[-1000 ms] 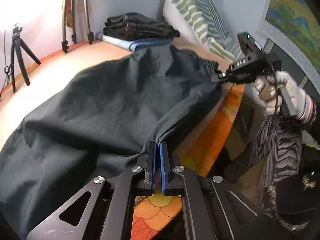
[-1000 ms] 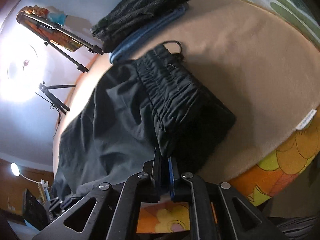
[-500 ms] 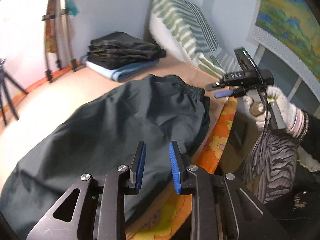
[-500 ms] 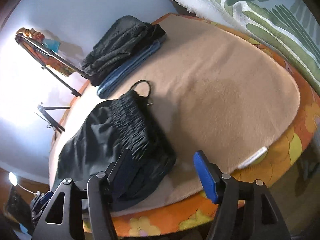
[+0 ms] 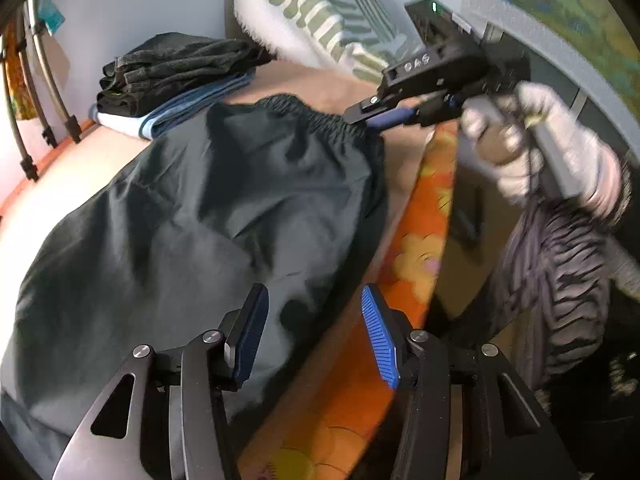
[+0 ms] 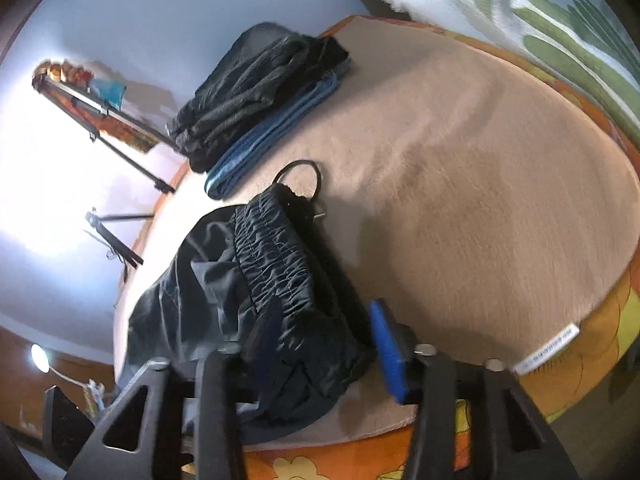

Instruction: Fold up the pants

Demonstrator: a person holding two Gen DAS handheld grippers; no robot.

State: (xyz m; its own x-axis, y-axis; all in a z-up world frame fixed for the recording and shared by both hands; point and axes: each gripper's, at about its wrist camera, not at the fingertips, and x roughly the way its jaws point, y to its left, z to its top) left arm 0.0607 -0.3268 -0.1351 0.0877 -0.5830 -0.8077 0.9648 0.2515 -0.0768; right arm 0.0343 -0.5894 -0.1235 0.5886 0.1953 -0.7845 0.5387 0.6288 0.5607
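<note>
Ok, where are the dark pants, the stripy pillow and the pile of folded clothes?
dark pants (image 5: pixel 224 216), left wrist view, on the middle of the fabric.
stripy pillow (image 5: pixel 316 12), left wrist view, on its striped front.
pile of folded clothes (image 6: pixel 256 92), right wrist view, on the top dark garment.

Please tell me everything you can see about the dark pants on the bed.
The pants are dark, thin, smooth-looking fabric with a gathered elastic waistband and a drawstring loop. They lie spread and wrinkled on the tan blanket, waistband near the bed's edge. The right gripper is closing around the waistband corner.
</note>
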